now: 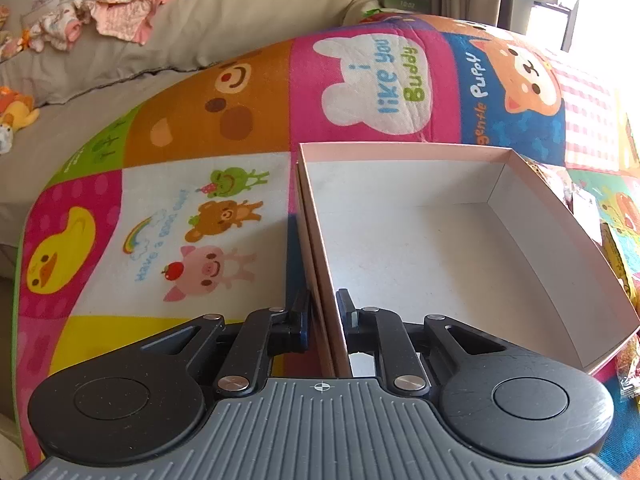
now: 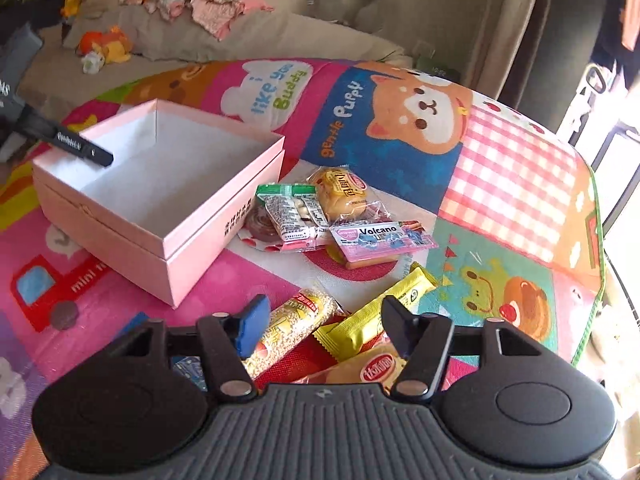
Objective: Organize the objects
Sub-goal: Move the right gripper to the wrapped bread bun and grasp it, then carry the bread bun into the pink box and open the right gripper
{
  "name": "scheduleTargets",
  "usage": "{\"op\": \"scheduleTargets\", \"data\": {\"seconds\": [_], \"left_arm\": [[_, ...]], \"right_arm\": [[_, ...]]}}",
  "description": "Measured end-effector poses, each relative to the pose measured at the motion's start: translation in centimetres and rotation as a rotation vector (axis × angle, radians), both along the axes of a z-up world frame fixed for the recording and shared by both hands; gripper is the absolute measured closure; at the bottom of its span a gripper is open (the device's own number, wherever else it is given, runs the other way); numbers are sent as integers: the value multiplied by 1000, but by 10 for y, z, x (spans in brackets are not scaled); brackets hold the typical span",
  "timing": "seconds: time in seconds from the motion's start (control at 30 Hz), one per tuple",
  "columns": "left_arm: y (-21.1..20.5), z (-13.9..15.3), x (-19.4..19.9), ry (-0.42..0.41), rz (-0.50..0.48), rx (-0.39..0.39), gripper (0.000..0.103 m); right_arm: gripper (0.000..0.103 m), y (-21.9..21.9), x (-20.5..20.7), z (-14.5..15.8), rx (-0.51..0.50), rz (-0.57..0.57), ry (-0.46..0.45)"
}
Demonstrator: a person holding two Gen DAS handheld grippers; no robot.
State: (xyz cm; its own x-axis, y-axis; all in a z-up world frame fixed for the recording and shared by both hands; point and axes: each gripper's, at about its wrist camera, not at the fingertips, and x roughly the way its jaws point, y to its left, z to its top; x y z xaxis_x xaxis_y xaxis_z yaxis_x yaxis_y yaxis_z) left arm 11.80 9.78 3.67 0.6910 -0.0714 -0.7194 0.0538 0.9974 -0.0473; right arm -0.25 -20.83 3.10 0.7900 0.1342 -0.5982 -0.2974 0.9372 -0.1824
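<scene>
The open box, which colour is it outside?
Pale pink box, white inside; right wrist view shows it best.

Left gripper [image 1: 323, 304]: jaws pinched on near-left wall of box, one finger outside, one inside.
Pink box [image 1: 400, 148]: open, white inside, nothing in it; sits on mat, right of centre.
Play mat [image 1: 208, 200]: cartoon squares, duck, frog/bear/pig, "i like you Buddy", "gentle Puppy".
Snack packets [image 1: 622, 264]: just past box's right wall, partly hidden, type unclear.
Grey cushion [image 1: 224, 28]: behind mat, pink clothes [image 1: 120, 12] piled on top.
Plush toy [image 1: 16, 114]: far left, orange/yellow.
</scene>
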Motion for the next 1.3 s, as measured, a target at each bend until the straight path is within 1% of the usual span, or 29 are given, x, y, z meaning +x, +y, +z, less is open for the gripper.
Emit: {"op": "scheduleTargets", "data": {"seconds": [0.07, 0.2, 0.3, 0.47, 0.53, 0.6, 0.67, 0.73, 0.8, 0.87, 0.9, 1.0, 1.07, 1.1, 1.13, 1.2, 1.23, 1.27, 1.3], "left_arm": [[-2, 0, -1, -5, 0, 4, 87], [-4, -3, 2, -10, 4, -9, 87], [-7, -6, 6, -7, 4, -12, 87], [-9, -9, 8, -2, 0, -19, 87], [-8, -10, 8, 5, -2, -26, 87], [-7, -11, 7, 10, -2, -37, 87], [-4, -12, 7, 19, -1, -50, 88], [-5, -14, 5, 19, 1, -53, 88], [-4, -14, 4, 18, 6, -58, 88], [-2, -13, 5, 22, 16, -79, 87], [-1, -13, 5, 24, 20, -90, 87], [2, -14, 4, 20, 19, -108, 86], [1, -14, 4, 18, 16, -106, 86], [1, -14, 4, 19, 17, -106, 86], [1, -13, 5, 22, 19, -105, 86], [0, -13, 6, 30, 21, -103, 86], [1, -13, 7, 32, 21, -106, 86], [1, -13, 7, 35, 21, -106, 86], [1, -13, 7, 35, 20, -105, 86]], "right_arm": [[23, -10, -12, 2, 54, -20, 14], [23, -19, -27, -9, 96, -65, 53], [23, -19, -26, -15, 106, -97, 57], [23, -27, -14, -9, 140, -147, 41], [23, -28, 1, -5, 172, -148, 52], [23, -29, 23, 1, 231, -135, 84], [23, -30, 57, 8, 317, -143, 130], [23, -28, 96, 12, 353, -150, 152], [23, -20, 141, 14, 347, -132, 172], [23, -12, 178, 11, 335, -125, 190], [23, -6, 198, 6, 316, -100, 203], [23, 15, 237, -10, 217, -59, 231], [22, 23, 253, -20, 163, -35, 231], [21, 27, 258, -24, 145, -18, 233], [15, 30, 262, -28, 136, -4, 229], [14, 31, 267, -30, 153, 11, 235], [16, 30, 268, -30, 160, 20, 240], [25, 29, 266, -30, 169, 34, 242], [30, 28, 263, -28, 177, 41, 240]]}}
